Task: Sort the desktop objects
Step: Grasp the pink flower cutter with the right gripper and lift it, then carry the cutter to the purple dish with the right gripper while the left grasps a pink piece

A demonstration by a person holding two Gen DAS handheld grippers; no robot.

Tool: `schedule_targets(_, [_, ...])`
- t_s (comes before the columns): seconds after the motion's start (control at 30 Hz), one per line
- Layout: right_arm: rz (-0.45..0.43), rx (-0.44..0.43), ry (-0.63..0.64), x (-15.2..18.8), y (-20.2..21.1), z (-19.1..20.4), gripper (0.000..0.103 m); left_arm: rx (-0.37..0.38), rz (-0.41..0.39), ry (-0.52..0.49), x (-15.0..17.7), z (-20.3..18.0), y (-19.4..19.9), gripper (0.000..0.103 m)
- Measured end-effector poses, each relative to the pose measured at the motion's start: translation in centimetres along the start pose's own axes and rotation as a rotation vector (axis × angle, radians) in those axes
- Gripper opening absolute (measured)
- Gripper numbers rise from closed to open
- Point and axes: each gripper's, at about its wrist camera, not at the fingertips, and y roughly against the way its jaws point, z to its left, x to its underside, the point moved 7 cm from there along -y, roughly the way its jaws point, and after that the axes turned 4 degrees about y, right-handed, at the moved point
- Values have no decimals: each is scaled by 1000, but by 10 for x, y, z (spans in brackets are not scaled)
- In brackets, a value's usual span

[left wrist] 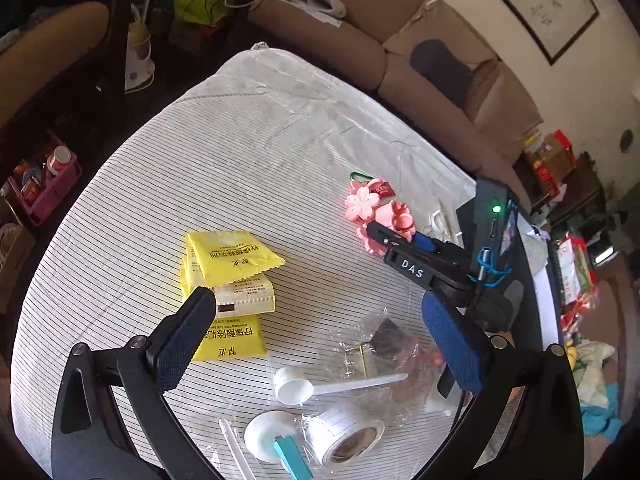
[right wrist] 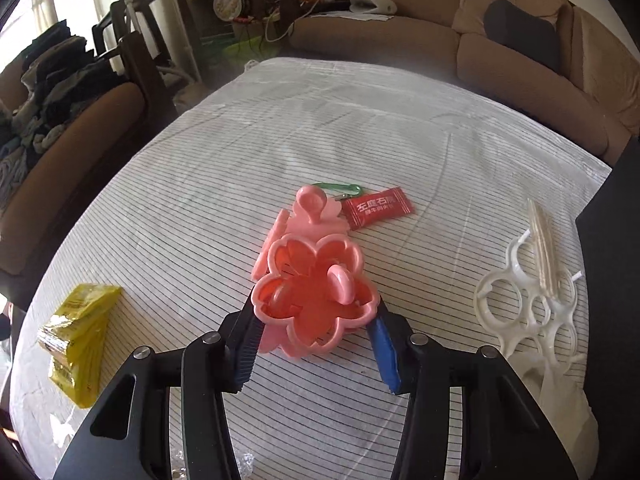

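My right gripper point(right wrist: 316, 344) is shut on a pink flower-shaped mould point(right wrist: 316, 300), its pads against the mould's two sides. More pink flower pieces point(right wrist: 312, 208) lie just behind it, beside a red candy wrapper point(right wrist: 378, 208) and a green carabiner point(right wrist: 340, 188). In the left wrist view the right gripper point(left wrist: 394, 236) reaches into the pink flower pile point(left wrist: 362, 204). My left gripper point(left wrist: 320, 340) hangs open with nothing in it. It is above the striped tablecloth point(left wrist: 200, 160), between yellow sachets point(left wrist: 228, 280) and crumpled clear wrapping point(left wrist: 384, 344).
A white scoop point(left wrist: 296, 386), a roll of white tape point(left wrist: 344, 432) and a white lid point(left wrist: 268, 434) lie near the table's front edge. A white ring holder point(right wrist: 524, 312) with thin sticks point(right wrist: 544, 252) sits right. A brown sofa point(right wrist: 520, 64) lines the far side.
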Motion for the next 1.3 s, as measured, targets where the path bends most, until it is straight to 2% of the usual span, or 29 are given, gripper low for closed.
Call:
schedule_targets(0.17, [-30,-23,-19,-7,37,-2,50,2,5,30,0,6,1,103])
schedule_targets(0.27, [-47,-48,-41,-14,66,-5,50,28,14,37,0,4,2,103])
schedule_targets(0.47, [-73,-67,-73,-29,135,-20,50,47,40,-33,11,-25,-5,103])
schedule_targets(0.67, [-97,-4,-78,-31,207,-54,50,113,51,-190,35,-85,-4,103])
schedule_targets(0.87, [-110,69,-137,-5,269,-113,50,206,35,-387,67,-156,10,103])
schedule_targets(0.9, [-108,79,-151,2,277,-124,50,184,16,-416,66,-161,9,103])
schedule_targets(0.97, [-95,103,-171,15,292,-145,50,86,-29,-431,52,-157,4,103])
schedule_targets(1.0, [-89,118,-174,22,299,-155,50,50,-38,-418,38,-152,-2,103])
schedule_targets(1.1, [-87,148,-194,42,315,-185,50,4,-52,-338,-9,-132,-27,103])
schedule_targets(1.17, [-91,157,-221,56,323,-206,50,-26,-29,-317,-32,-120,-52,103])
schedule_targets(1.23, [-95,162,-243,69,327,-226,50,-52,5,-351,-44,-117,-81,103])
schedule_targets(1.3, [-88,164,-260,82,325,-247,50,-116,33,-396,-51,-114,-110,103])
